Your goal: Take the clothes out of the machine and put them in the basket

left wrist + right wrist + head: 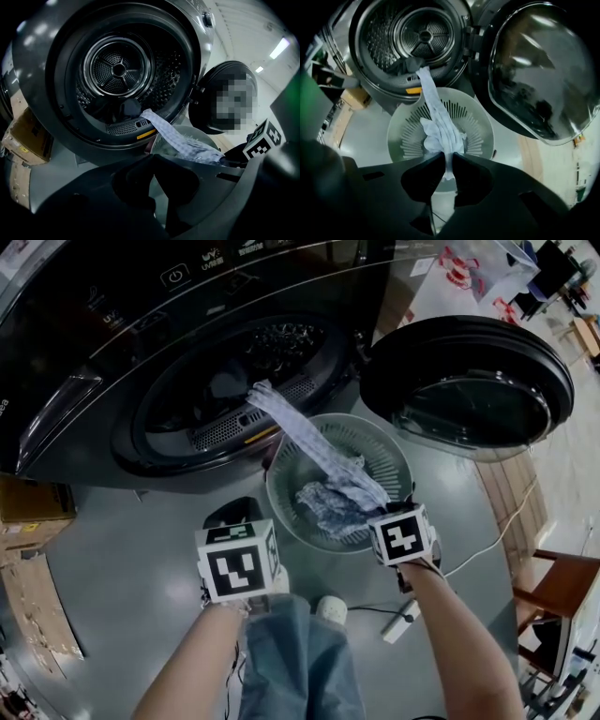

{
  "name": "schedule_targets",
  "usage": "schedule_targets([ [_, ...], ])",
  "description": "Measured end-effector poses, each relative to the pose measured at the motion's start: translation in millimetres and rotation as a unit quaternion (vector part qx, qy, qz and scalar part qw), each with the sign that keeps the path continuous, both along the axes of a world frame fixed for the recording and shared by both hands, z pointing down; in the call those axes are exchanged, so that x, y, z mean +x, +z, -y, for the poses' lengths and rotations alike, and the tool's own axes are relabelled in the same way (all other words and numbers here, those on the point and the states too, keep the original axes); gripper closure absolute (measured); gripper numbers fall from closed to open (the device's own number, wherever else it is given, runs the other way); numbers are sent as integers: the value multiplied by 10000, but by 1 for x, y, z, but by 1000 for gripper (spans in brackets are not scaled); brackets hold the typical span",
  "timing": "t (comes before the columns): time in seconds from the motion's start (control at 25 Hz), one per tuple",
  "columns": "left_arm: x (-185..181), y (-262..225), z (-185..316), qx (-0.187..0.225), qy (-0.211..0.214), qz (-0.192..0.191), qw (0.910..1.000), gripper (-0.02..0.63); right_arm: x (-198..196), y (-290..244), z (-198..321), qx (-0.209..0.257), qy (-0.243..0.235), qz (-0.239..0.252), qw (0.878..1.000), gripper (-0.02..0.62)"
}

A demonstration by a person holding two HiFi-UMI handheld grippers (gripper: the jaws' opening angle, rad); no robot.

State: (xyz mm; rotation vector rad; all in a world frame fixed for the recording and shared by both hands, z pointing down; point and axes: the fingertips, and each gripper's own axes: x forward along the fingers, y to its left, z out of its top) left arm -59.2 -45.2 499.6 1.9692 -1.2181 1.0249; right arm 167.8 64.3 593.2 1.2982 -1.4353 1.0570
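The task is partway done. The machine (pixel 112 343) stands with its door (pixel 469 385) swung open at 3 o'clock of the drum mouth, and the basket (pixel 380 442) sits on the floor just below the mouth, at 5 o'clock.

The right gripper (pixel 449 157), at 5 o'clock of the basket, is clamped on one end of a pale patterned cloth (pixel 314 451). Part of the cloth is bunched inside the basket. The rest stretches up to the drum lip at 6 o'clock, so it is not yet fully out.

The left gripper (pixel 152 157) is clenched on nothing, at 8 o'clock of the basket.

A dark garment (pixel 408 64) lies in the drum, so at least one more piece looks left to fetch.
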Motion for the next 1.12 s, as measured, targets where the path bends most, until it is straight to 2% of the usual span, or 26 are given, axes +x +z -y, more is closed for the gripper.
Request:
schedule_targets([
  [0.16, -6, 2, 5, -15, -14, 26, 10000, 601, -5, -14, 40, 937, -19, -46, 9956, 528],
  [0.2, -8, 3, 7, -16, -17, 32, 10000, 601, -6, -19, 52, 1195, -67, -70, 9928, 487],
  [0.28, -12, 4, 11, -12, -26, 35, 10000, 601, -12, -27, 72, 1633, -112, -20, 9865, 343],
  [0.4, -18, 6, 17, -19, -41, 47, 10000, 601, -21, -35, 94, 2069, -121, 78, 9783, 243],
  [0.76, -45, 21, 39, -103, -28, 136, 9999, 601, -68, -32, 156, 2383, -302, 404, 9699, 238],
  [1.12, -61, 31, 68, 75, 284, 395, 9988, 601, -113, -17, 242, 2707, -476, 477, 9603, 238],
])
